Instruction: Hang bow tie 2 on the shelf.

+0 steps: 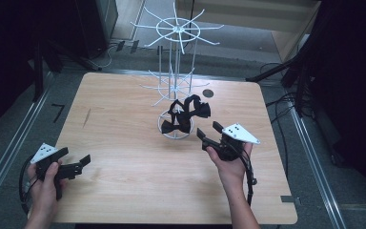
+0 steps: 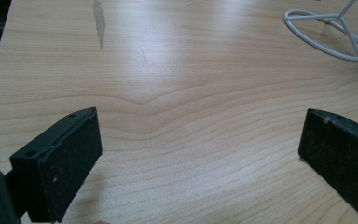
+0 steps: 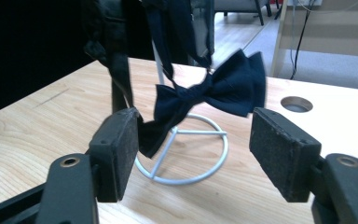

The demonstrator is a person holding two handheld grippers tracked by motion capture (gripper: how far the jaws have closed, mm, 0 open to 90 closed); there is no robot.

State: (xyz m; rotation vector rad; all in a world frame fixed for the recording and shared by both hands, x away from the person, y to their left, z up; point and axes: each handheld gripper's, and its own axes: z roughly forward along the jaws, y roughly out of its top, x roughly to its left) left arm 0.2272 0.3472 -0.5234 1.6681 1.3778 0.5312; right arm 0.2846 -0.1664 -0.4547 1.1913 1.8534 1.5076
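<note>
Bow ties already hanging low on the white wire rack mid-table; right gripper spread, empty, just beside them; left gripper spread, idle, well apart; little apparently left.

Left hand-held gripper jaws wide apart over bare wooden table, white wire stand base top right
</note>
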